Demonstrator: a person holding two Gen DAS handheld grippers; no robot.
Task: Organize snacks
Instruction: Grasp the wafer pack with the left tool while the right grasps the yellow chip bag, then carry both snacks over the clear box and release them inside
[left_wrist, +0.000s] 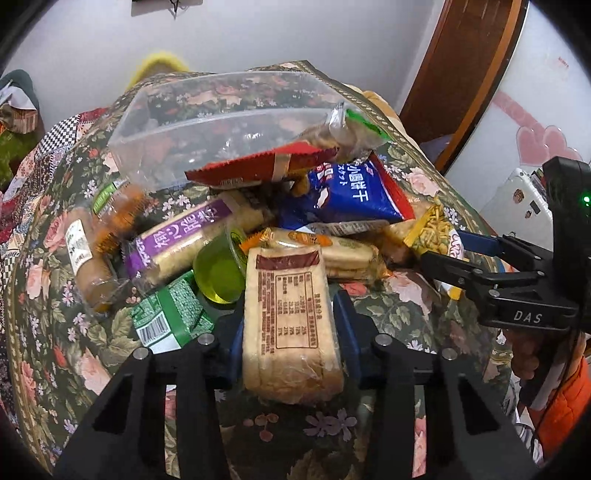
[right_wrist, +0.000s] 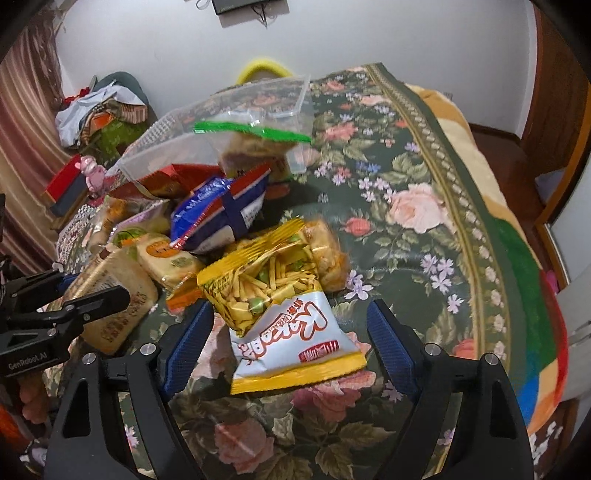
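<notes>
Left wrist view: left gripper (left_wrist: 290, 334) clamps the beige clear-wrapped cracker pack (left_wrist: 291, 325).
Right gripper (right_wrist: 293, 343): jaws apart around the yellow-and-white crisp-stick bag (right_wrist: 280, 310), not squeezing.
Progress: clear plastic bin (left_wrist: 207, 122) nearly empty; snack heap beside it unsorted.

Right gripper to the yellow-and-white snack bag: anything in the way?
Nothing visible does. The right gripper already straddles the yellow-and-white snack bag, fingers on either side of it, the right finger clear of the bag. The blue bag lies beyond it, outside the jaws.
</notes>
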